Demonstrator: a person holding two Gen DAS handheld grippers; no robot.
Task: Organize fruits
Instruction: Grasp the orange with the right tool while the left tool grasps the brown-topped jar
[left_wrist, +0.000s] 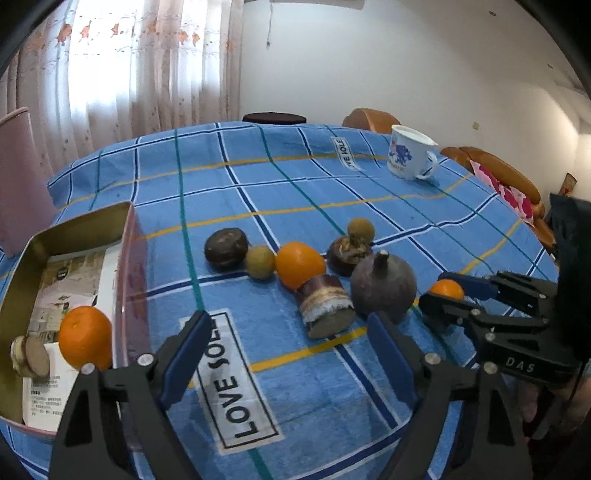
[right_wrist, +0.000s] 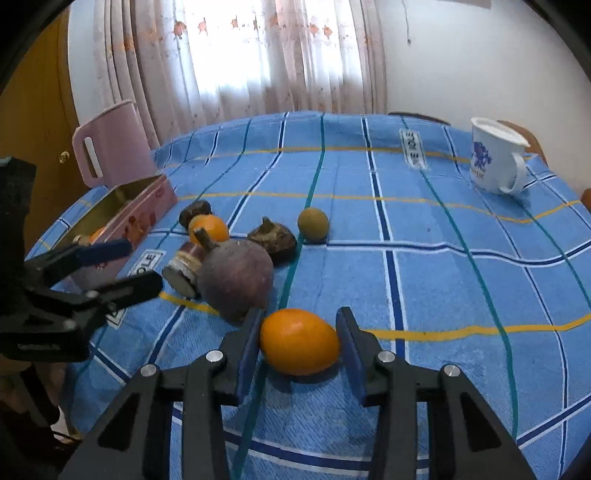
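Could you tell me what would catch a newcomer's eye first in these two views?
Most striking is the orange between the fingers of the right tongs, resting on the blue plaid tablecloth. To its left lies a cluster of fruits led by a big dark purple one with a stem. Farther left, the open tin box already holds another orange, with the left tongs open beside it.

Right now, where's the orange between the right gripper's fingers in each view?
Left wrist view: the orange is far right, mid-height, partly hidden between the right gripper fingers, right of the big purple fruit.
Right wrist view: the orange is low centre, between the gripper fingers, on the cloth.
Shared landmark: the big purple fruit, just left of the orange in both.
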